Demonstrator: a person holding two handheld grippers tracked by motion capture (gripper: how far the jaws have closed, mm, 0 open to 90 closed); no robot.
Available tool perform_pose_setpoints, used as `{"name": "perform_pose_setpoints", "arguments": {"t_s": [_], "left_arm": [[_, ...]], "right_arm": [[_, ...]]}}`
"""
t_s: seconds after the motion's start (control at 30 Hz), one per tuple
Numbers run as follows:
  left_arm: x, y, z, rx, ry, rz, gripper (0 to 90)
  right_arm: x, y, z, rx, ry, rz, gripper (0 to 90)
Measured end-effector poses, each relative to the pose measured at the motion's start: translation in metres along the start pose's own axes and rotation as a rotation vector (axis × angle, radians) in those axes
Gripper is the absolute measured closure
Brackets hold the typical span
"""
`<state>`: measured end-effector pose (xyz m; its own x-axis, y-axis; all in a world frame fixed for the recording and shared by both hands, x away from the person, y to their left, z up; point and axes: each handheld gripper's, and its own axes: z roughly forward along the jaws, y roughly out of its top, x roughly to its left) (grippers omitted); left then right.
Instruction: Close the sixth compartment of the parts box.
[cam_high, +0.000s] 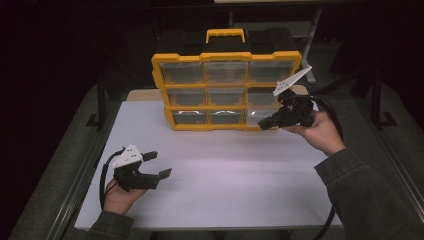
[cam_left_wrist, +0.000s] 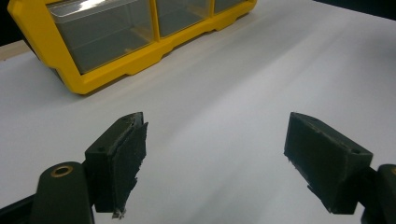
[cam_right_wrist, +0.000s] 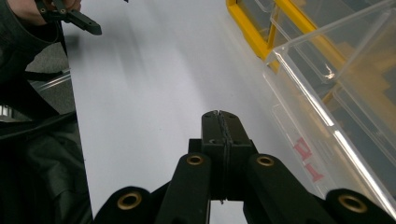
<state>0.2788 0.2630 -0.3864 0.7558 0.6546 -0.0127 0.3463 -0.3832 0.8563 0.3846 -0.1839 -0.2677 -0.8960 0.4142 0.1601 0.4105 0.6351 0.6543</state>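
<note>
A yellow organizer (cam_high: 227, 90) stands upright at the table's (cam_high: 220, 185) far edge, its clear drawers' contents unreadable. The right gripper (cam_high: 264, 125), clenched on nothing, sits by its lower right drawer (cam_high: 260, 116); the left gripper (cam_high: 159, 165) is spread wide near the table's left edge.

The right gripper (cam_right_wrist: 219, 116) has its jaws pressed together, empty, above the white table (cam_right_wrist: 154, 93), just beside a clear drawer (cam_right_wrist: 336, 107) of the yellow organiser (cam_right_wrist: 247, 25).
</note>
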Motion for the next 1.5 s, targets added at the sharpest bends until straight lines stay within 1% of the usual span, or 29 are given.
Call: {"name": "perform_pose_setpoints", "arguments": {"t_s": [0.03, 0.2, 0.27, 0.37, 0.43, 0.5, 0.57, 0.73, 1.07, 1.13, 1.17, 1.33, 1.5], "left_arm": [[0.0, 0.0, 0.0, 0.0, 0.0, 0.0, 20.5], [0.0, -0.001, 0.0, -0.007, -0.002, -0.011, 20.5], [0.0, -0.001, 0.0, -0.006, -0.001, -0.009, 20.5], [0.0, -0.001, 0.0, -0.006, -0.001, -0.011, 20.5], [0.0, -0.001, 0.0, -0.007, -0.001, -0.012, 20.6], [0.0, -0.001, 0.0, -0.006, -0.001, -0.012, 20.5], [0.0, -0.001, 0.0, -0.007, -0.002, -0.011, 20.6], [0.0, -0.001, 0.0, -0.007, -0.002, -0.01, 20.6], [0.0, 0.0, 0.0, -0.007, -0.001, -0.011, 20.6], [-0.001, 0.0, -0.001, -0.001, -0.002, -0.007, 20.6], [-0.001, 0.0, -0.001, -0.001, -0.002, -0.007, 20.6], [-0.001, 0.0, -0.001, -0.009, -0.001, -0.014, 20.6], [-0.001, 0.0, -0.001, -0.013, -0.002, -0.015, 20.7]], "right_arm": [[-0.001, 0.0, 0.0, -0.001, 0.0, -0.003, 88.7], [-0.006, -0.002, 0.0, 0.013, -0.013, 0.015, 88.7], [-0.008, -0.003, 0.0, 0.018, -0.02, 0.015, 88.7], [-0.009, -0.003, 0.0, 0.023, -0.02, 0.021, 88.7], [-0.013, -0.004, 0.001, 0.028, -0.033, 0.018, 88.6], [-0.014, -0.004, 0.002, 0.028, -0.029, 0.023, 88.6], [-0.015, -0.004, 0.003, 0.038, -0.042, 0.026, 88.6], [-0.017, -0.005, 0.004, 0.043, -0.052, 0.029, 88.7], [-0.022, -0.005, 0.004, 0.041, -0.072, 0.041, 88.6], [-0.022, -0.005, 0.005, 0.043, -0.068, 0.042, 88.6], [-0.021, -0.005, 0.005, 0.046, -0.074, 0.038, 88.6], [-0.023, -0.004, 0.005, 0.046, -0.076, 0.043, 88.7], [-0.023, -0.004, 0.006, 0.052, -0.077, 0.037, 88.8]]}}
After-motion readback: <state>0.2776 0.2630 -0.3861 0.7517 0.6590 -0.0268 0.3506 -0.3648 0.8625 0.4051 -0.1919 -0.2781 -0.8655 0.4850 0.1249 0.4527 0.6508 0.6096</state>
